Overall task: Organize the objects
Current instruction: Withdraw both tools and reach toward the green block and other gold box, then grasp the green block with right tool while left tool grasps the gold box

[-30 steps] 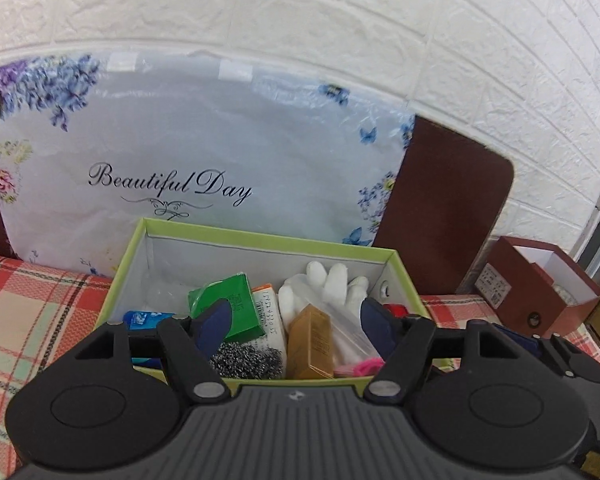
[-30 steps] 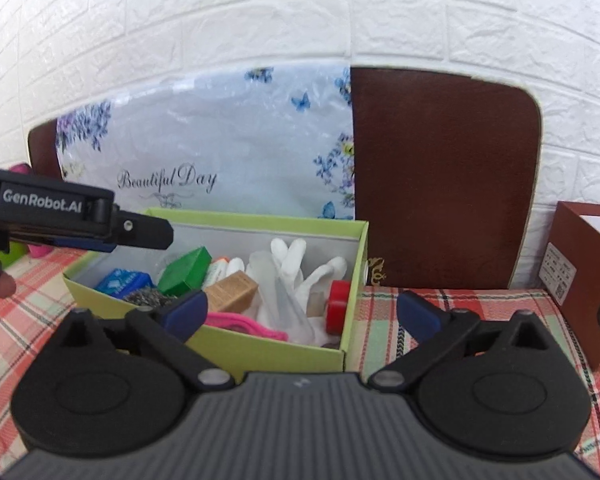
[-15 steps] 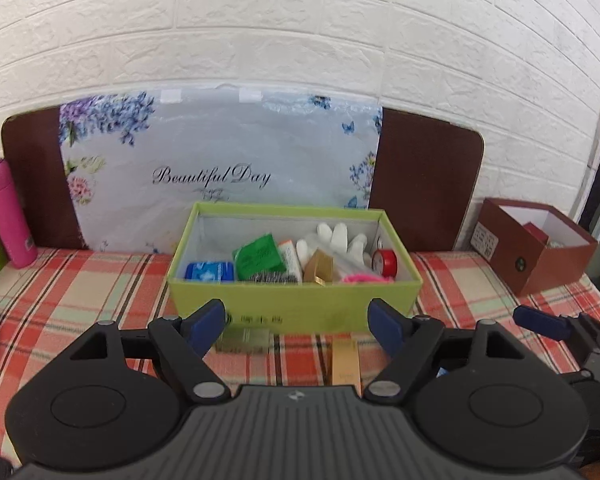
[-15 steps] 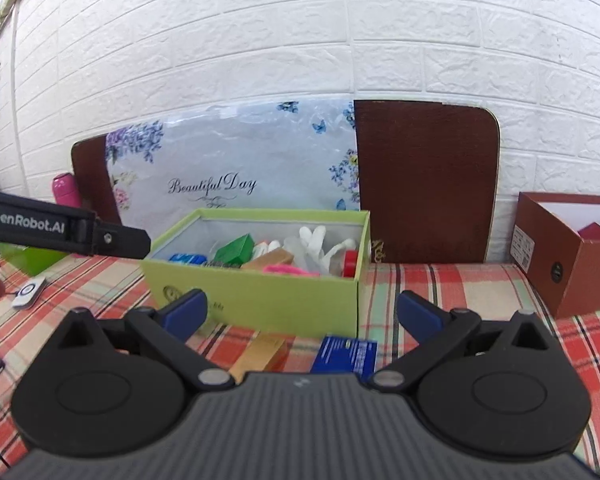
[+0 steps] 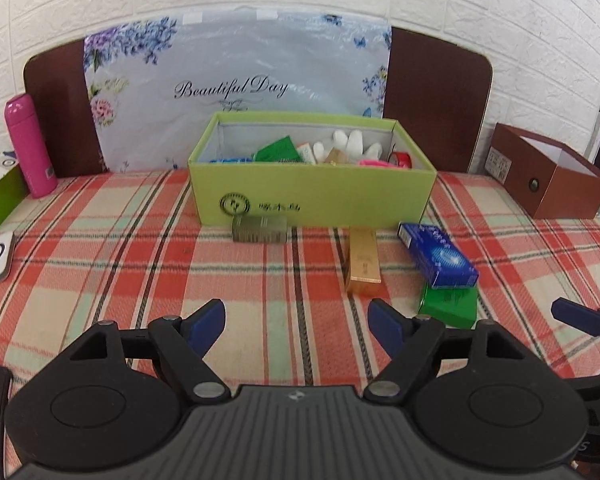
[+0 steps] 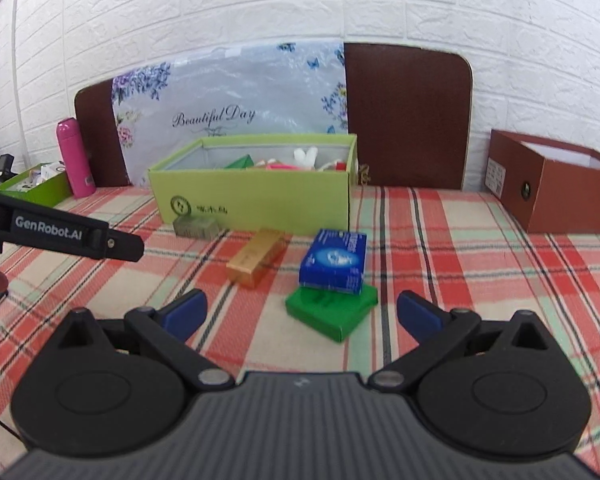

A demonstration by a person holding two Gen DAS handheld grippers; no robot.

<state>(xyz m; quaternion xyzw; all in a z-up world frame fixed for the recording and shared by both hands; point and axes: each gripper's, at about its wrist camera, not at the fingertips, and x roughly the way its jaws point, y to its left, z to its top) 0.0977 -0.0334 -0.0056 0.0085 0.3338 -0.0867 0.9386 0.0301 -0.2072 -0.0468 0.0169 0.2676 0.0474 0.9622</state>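
L wrist view: the left gripper (image 5: 296,320) stands wide w/ nothing between its blue pads, hanging over bare checked tablecloth (image 5: 120,264); the jaws have just been opening a bit more. Ahead, the green box (image 5: 312,196) sits at the back of the table, already part-filled w/ small items (white glove, red tape roll, packets). Loose stuff lies in front of it: a grey-olive box (image 5: 260,229) touching the green box's front wall, a gold carton (image 5: 364,260) lying lengthwise, a blue carton (image 5: 438,254) resting partly on a flat green pack (image 5: 450,304). R wrist view: the right gripper (image 6: 300,312) is also spread wide and empty, the green pack (image 6: 332,310) just ahead of its pads, the blue carton (image 6: 334,260) stacked on its far part, the gold carton (image 6: 256,256) to the left. All look like light, stiff cardboard, prob. smooth-printed so a bit slippery; they'd dent if squeezed hard. Best hold, by the look of it: across the narrow sides of the blue carton first, since it sits on top; the gold carton across its short width near mid-length.
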